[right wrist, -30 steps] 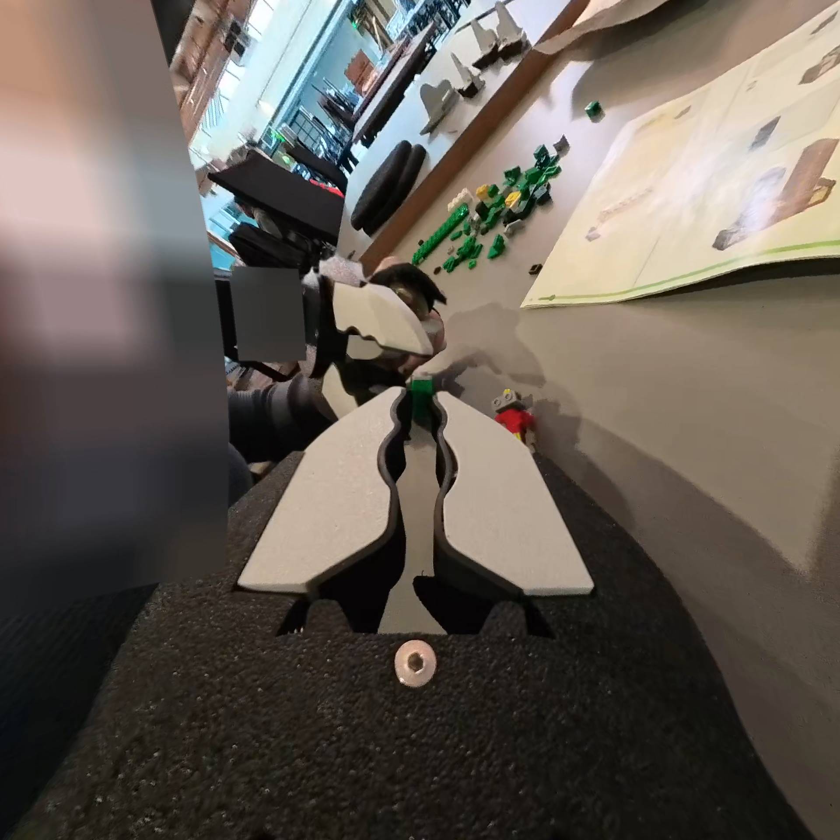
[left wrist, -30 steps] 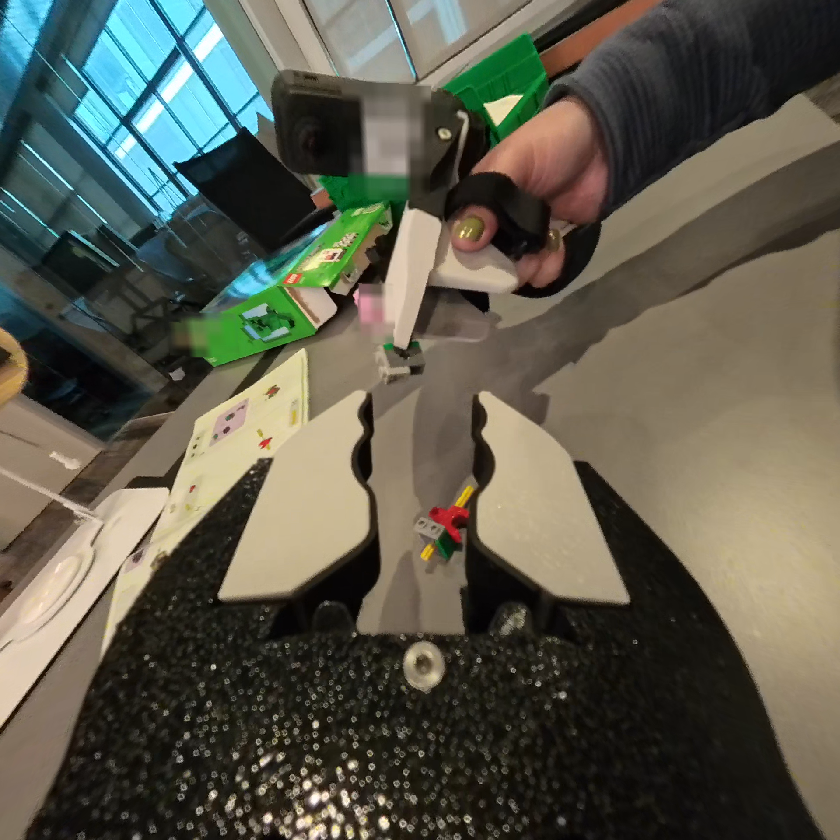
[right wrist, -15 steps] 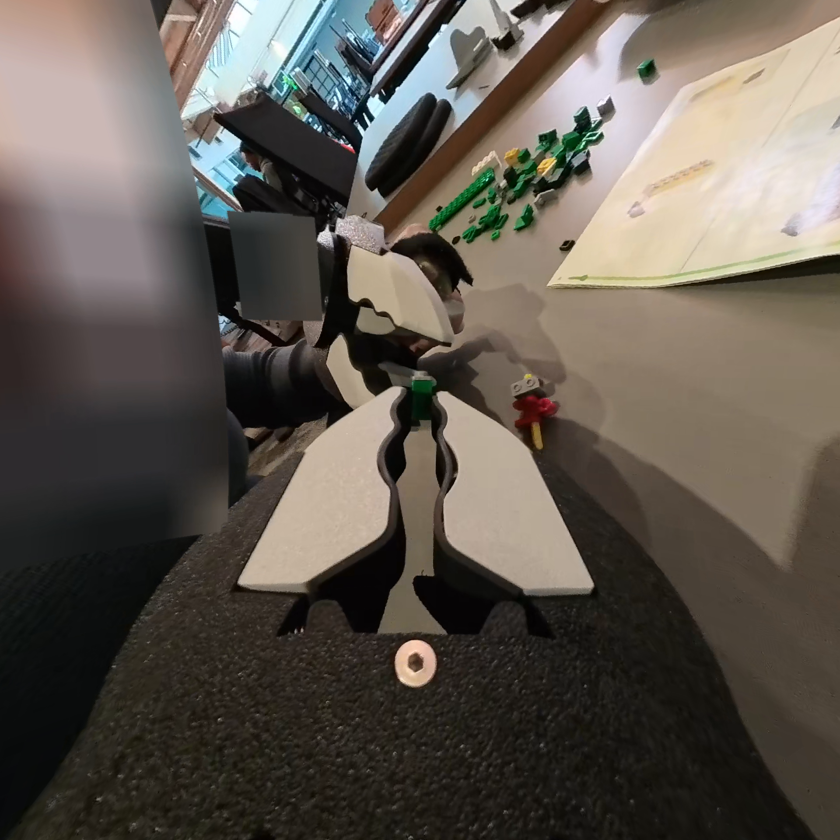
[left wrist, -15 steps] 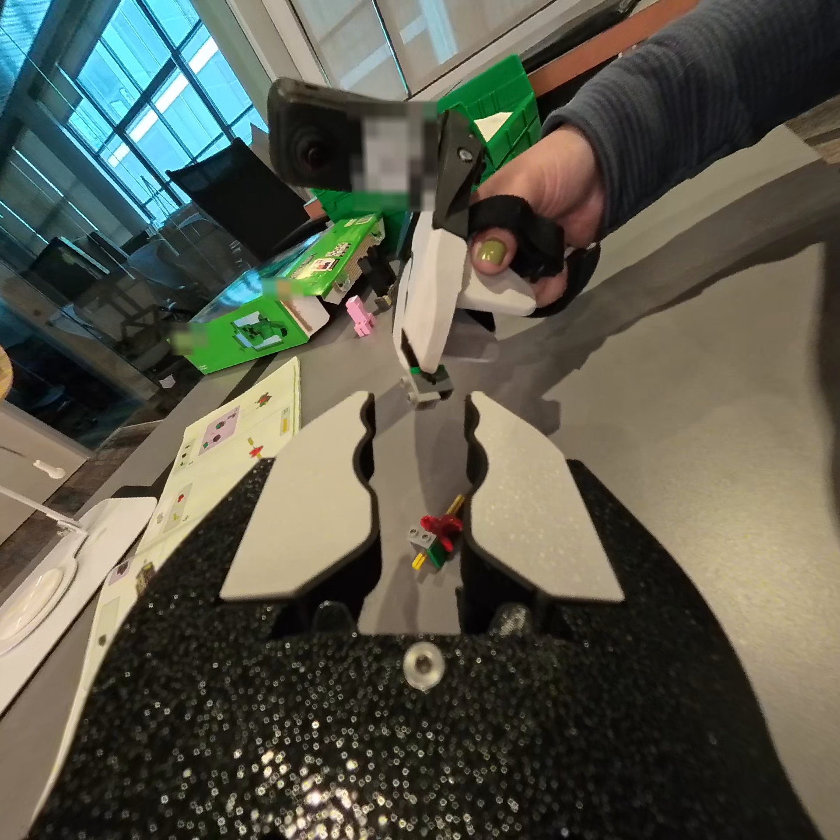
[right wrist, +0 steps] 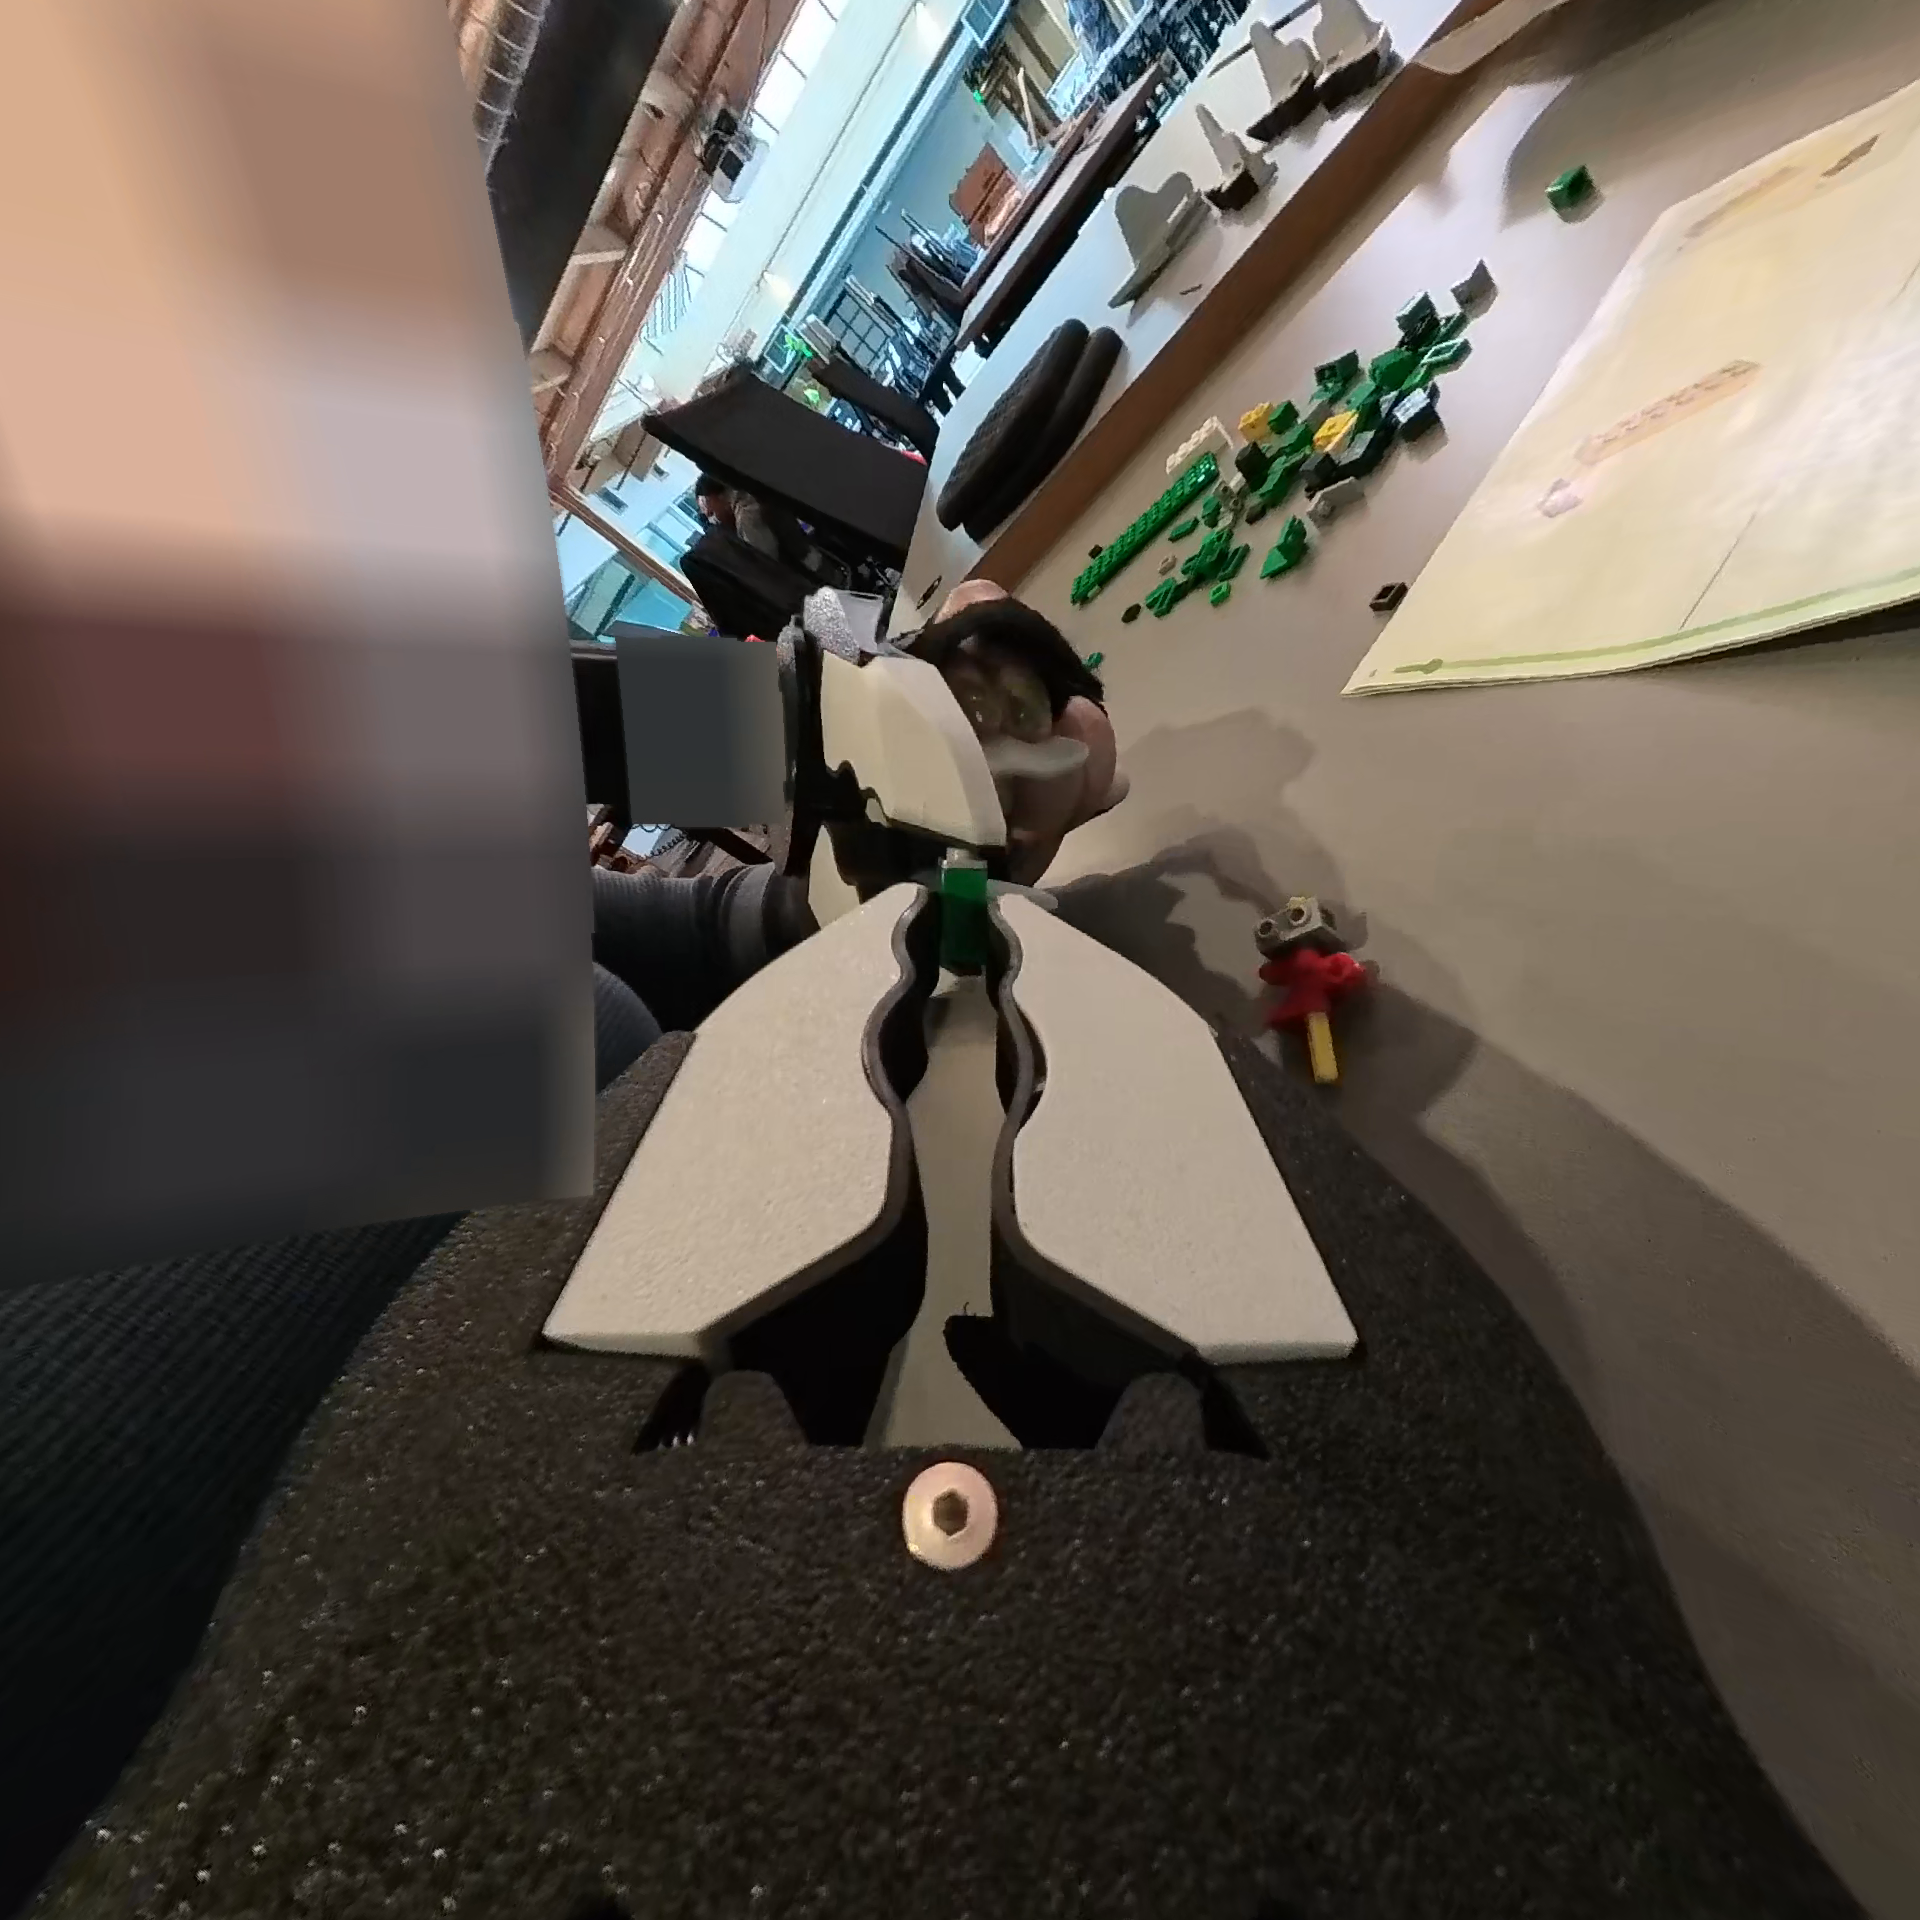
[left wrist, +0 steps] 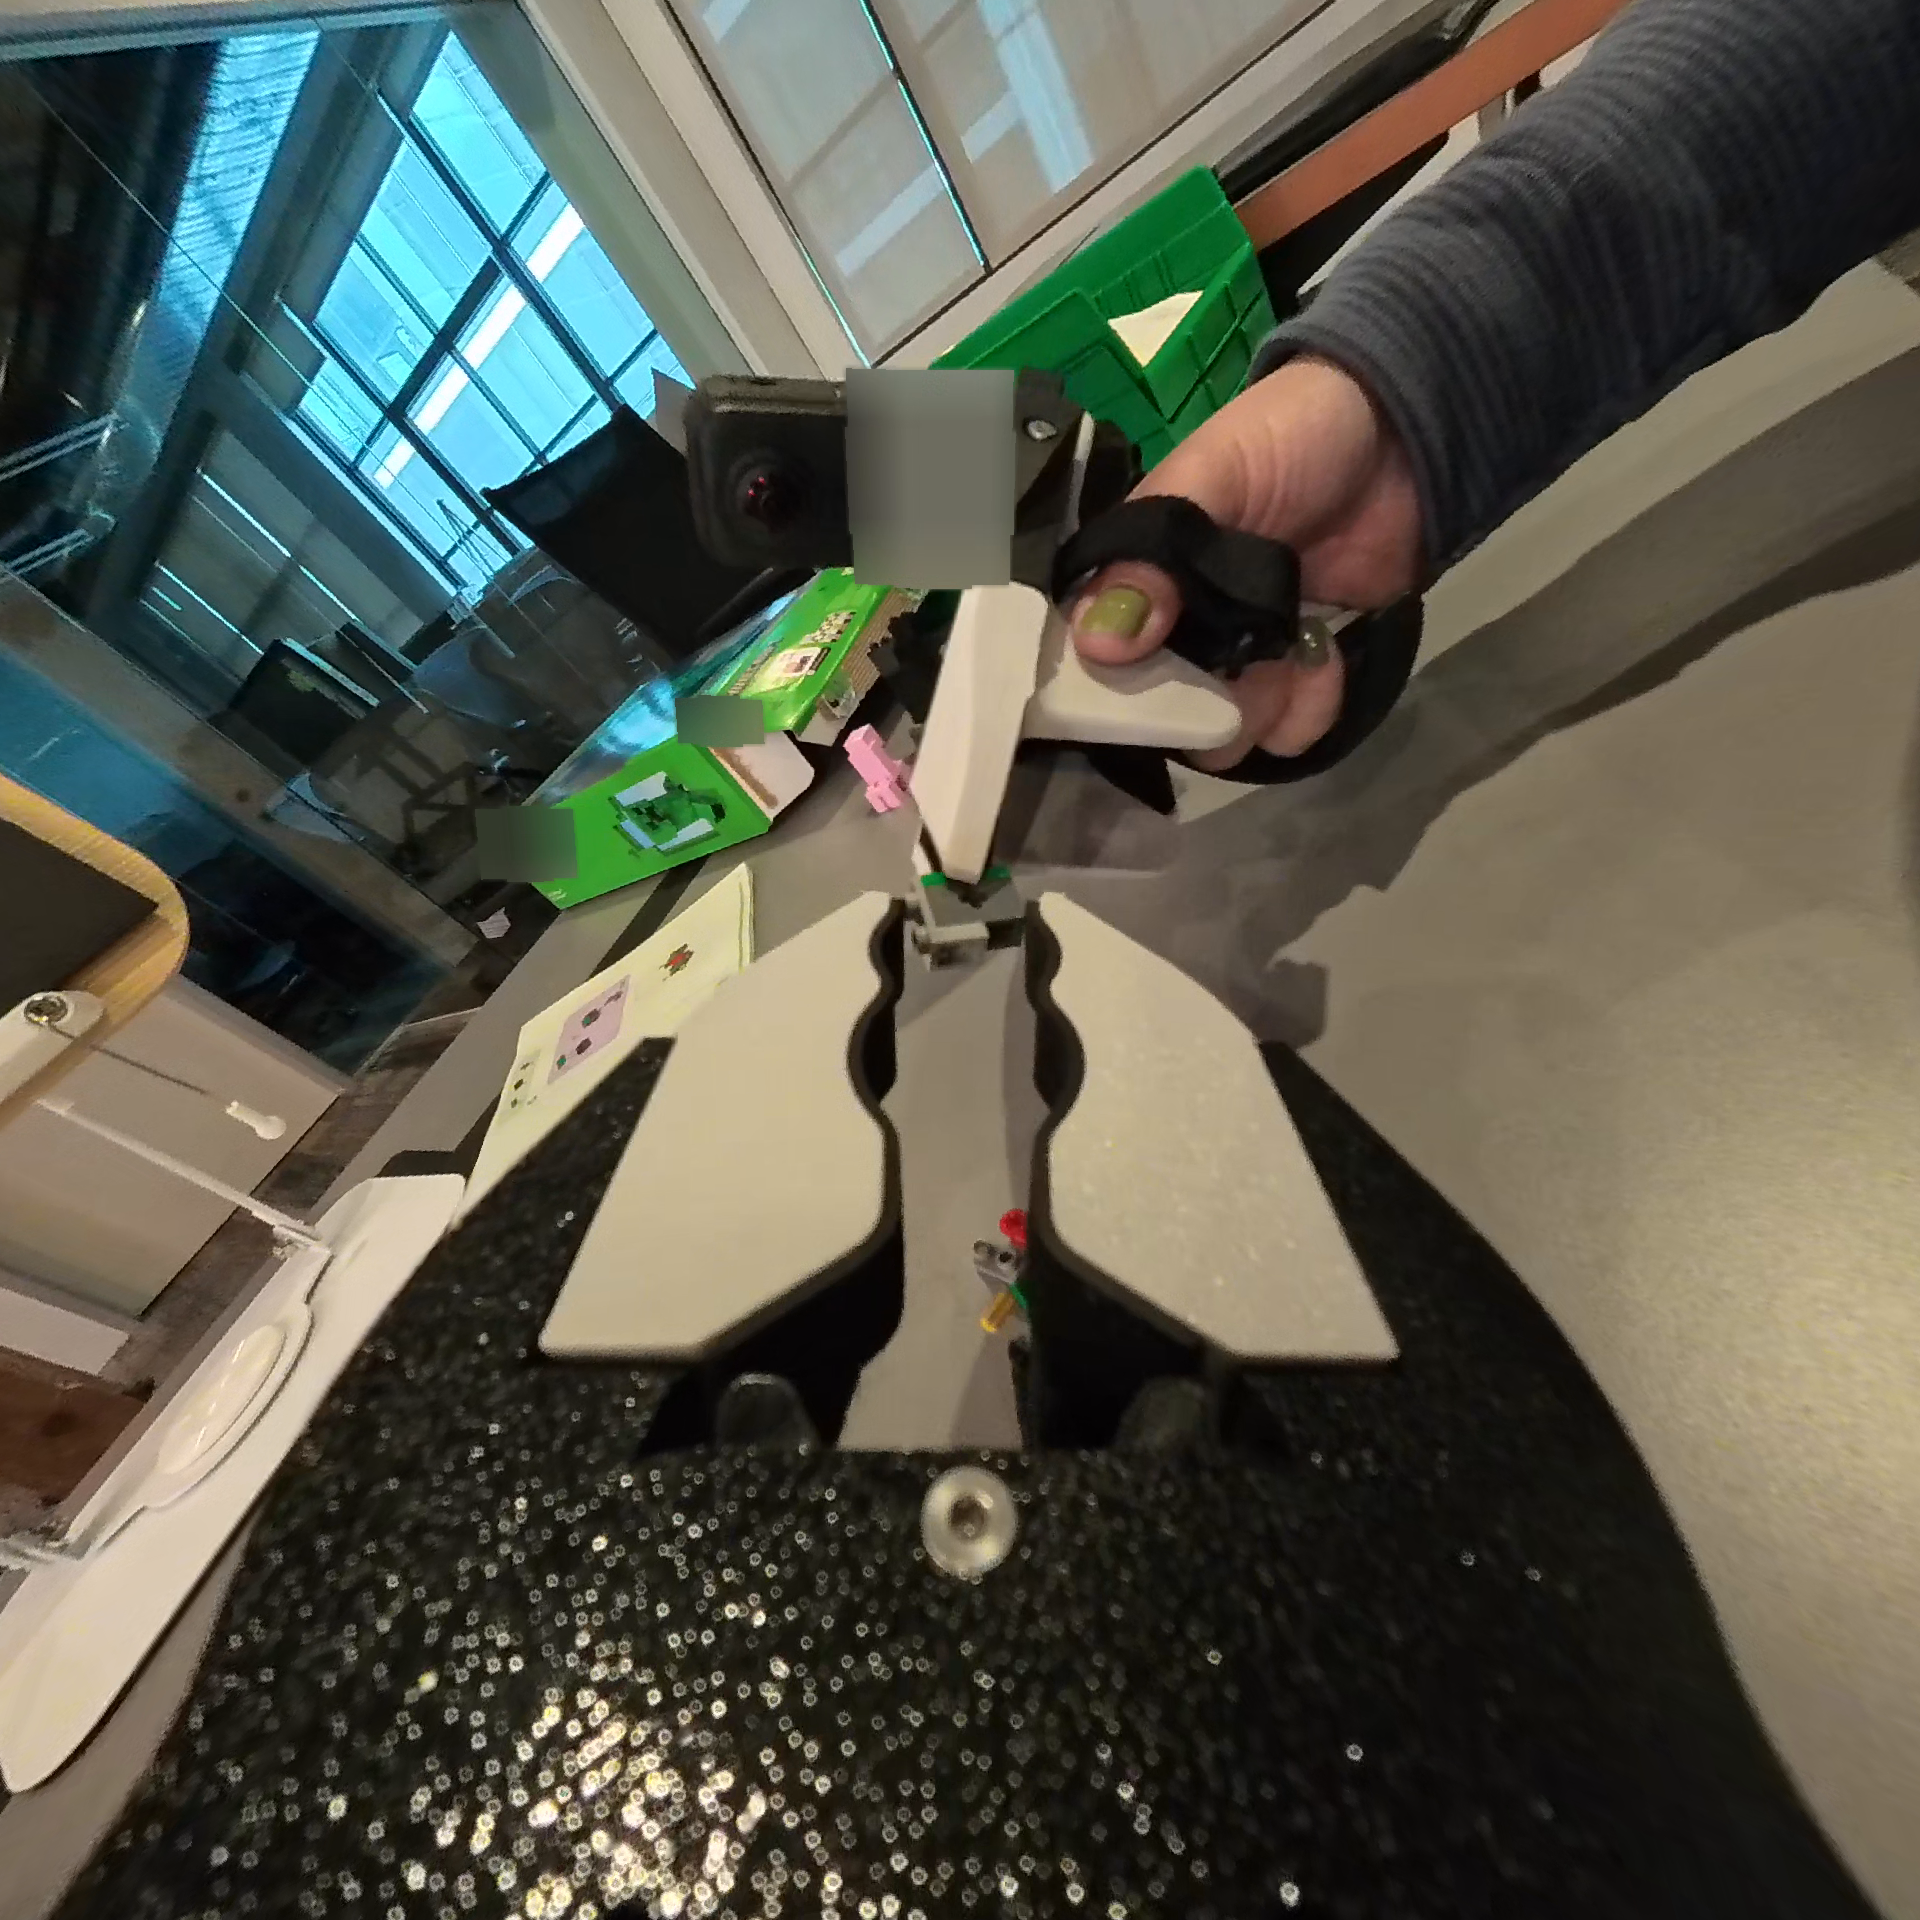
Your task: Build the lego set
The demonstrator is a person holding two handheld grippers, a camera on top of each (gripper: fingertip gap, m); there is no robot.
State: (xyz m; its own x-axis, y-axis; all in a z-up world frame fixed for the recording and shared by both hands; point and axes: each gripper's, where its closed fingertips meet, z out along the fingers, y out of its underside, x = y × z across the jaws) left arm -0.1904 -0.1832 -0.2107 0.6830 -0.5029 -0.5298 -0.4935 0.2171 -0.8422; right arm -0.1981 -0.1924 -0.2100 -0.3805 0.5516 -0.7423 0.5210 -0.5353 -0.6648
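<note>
The right tool [right wrist: 961, 940] is clenched on a small green and grey brick assembly [left wrist: 961, 914], pinching it at the very tips. In the left wrist view that assembly hangs from the right tool's tips and sits right at the mouth of the left tool [left wrist: 961, 935], whose fingers [left wrist: 748, 1143] stand apart on either side of it, released and holding nothing. The coming move seems to turn on this one relation: the assembly lies straight ahead of the left tool, between its tips but, as far as can be told, not yet touched by them. Its long axis runs roughly across the gap, so a plain closing would likely catch it by its ends.

A second small piece, a red, grey and yellow sub-build [right wrist: 1309, 966], lies on the grey desk [right wrist: 1558, 935] just to the right of the right tool, its yellow peg pointing near. Loose green bricks [right wrist: 1278, 478] are scattered far off on the desk, beside the open instruction sheet [right wrist: 1704, 447]. In the left wrist view a green set box [left wrist: 665, 821] lies at the far left with a pink figure [left wrist: 878, 769] near it. The box and sheet carry printing, which I leave unread.
</note>
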